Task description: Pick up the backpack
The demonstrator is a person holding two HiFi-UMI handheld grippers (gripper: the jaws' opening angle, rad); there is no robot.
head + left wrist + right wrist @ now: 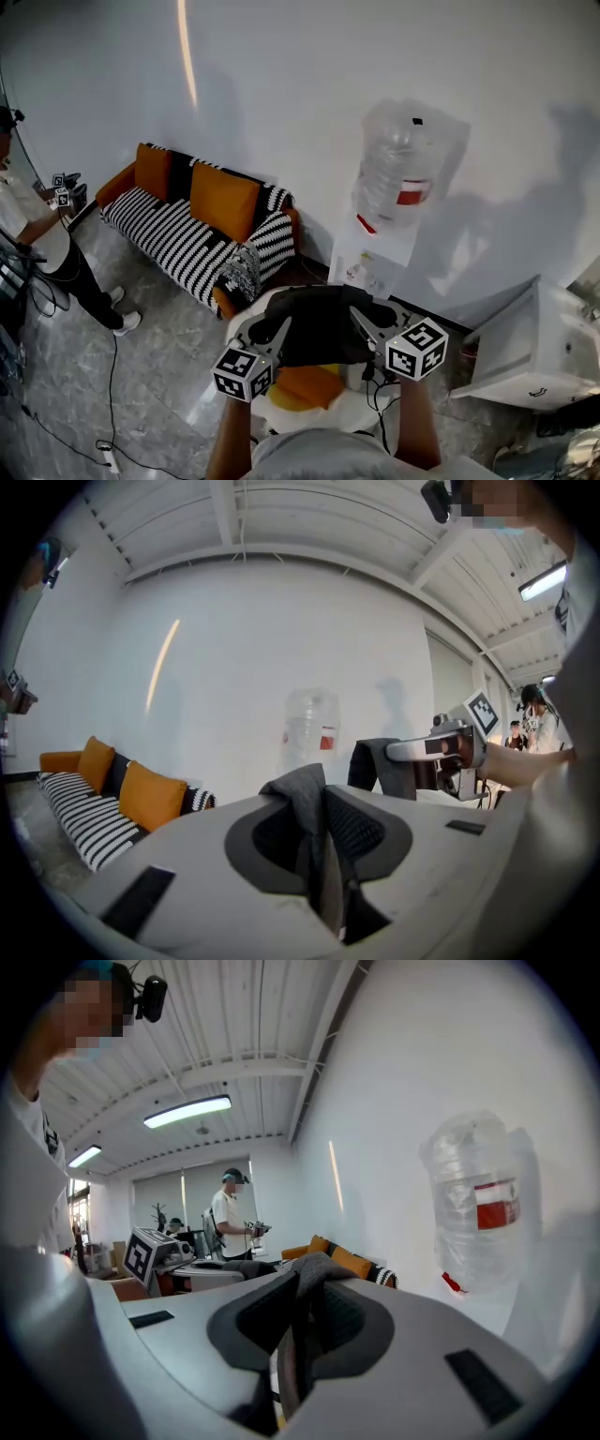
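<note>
Backpack (323, 323) of dark grey fabric hangs at lower centre, its straps clamped in left tool (281, 330) and right tool (361, 323). Behind stand black-and-white striped sofa (178, 239) and white water dispenser (380, 248). Backpack hides most of an orange object (305, 386). Person (42, 244) is cut off at left edge.

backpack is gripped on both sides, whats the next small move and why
Probably raise both grippers a little higher, evenly. The left gripper and right gripper are each shut on dark fabric of the backpack, and an orange cushion shows just under it in the head view; a level lift should clear it without tilting.
</note>
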